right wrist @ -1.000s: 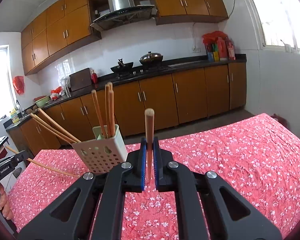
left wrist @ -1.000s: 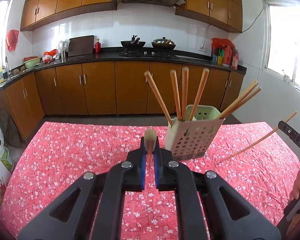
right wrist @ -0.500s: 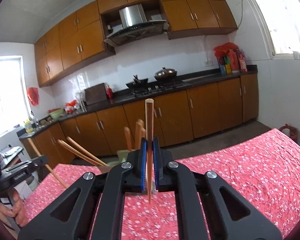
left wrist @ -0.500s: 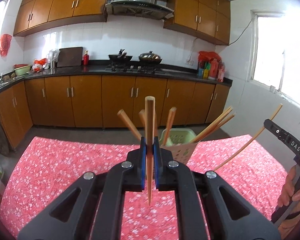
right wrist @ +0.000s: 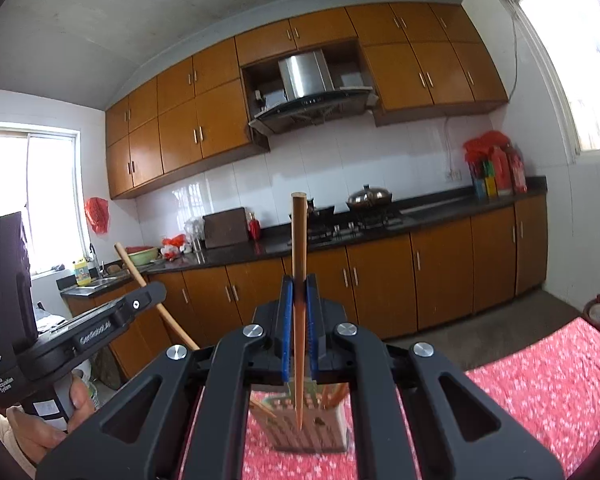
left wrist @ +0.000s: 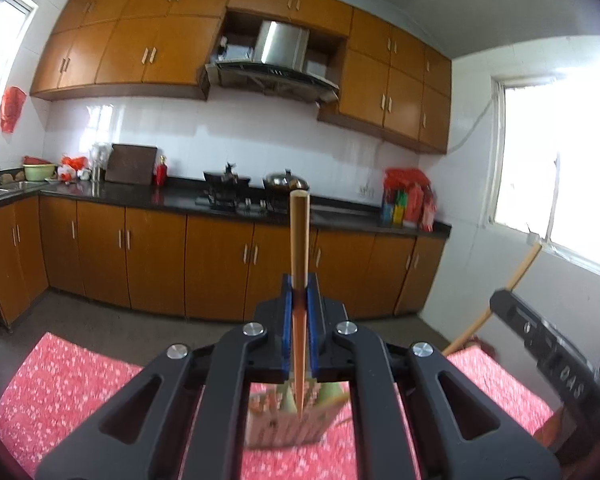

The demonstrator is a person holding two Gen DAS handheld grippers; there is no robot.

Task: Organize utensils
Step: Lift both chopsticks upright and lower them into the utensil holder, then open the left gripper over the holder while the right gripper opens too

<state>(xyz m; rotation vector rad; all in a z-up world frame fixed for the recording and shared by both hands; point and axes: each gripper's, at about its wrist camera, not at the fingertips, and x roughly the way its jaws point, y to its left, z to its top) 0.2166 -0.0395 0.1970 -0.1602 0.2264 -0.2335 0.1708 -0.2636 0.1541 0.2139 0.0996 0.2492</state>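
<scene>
My left gripper (left wrist: 299,292) is shut on a wooden chopstick (left wrist: 299,240), held upright with its thin tip pointing down above the perforated utensil holder (left wrist: 288,426). My right gripper (right wrist: 299,292) is shut on another wooden chopstick (right wrist: 299,240), also upright, tip over the same holder (right wrist: 308,424), which has several chopsticks in it. The right gripper's body (left wrist: 548,356) and its chopstick (left wrist: 496,300) show at the right of the left wrist view. The left gripper's body (right wrist: 80,332) shows at the left of the right wrist view.
The holder stands on a table with a red flowered cloth (left wrist: 72,384) (right wrist: 548,396). Behind is a kitchen with brown cabinets (left wrist: 160,264), a dark counter (left wrist: 108,192) and a stove with pots (right wrist: 352,220).
Both grippers have risen and tilted up, moving over the holder. The holder now sits low between the fingers in both views. Each chopstick stays gripped.
</scene>
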